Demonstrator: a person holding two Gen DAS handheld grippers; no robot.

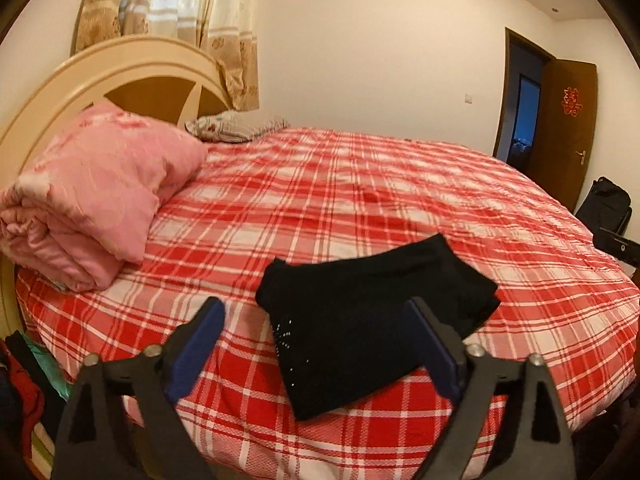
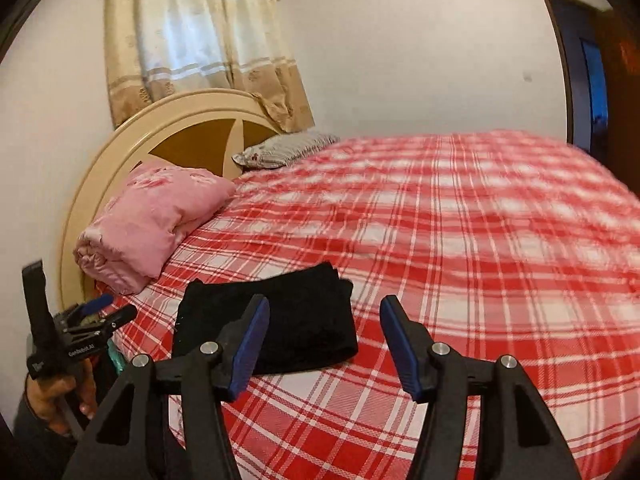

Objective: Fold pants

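Pants (image 1: 372,320), seemingly knit, folded on plaid sheet (image 1: 400,200).

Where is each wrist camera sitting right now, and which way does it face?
Left wrist: behind the open left tool, by the bed's near edge, facing the folded black pants and headboard.
Right wrist: behind the open right tool, facing the bed; the person's hand shows at lower left.
Shared: pants, pink quilt, headboard, curtain.

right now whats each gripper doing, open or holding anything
Left gripper: open, holding nothing, above the folded black pants.
Right gripper: open, holding nothing.
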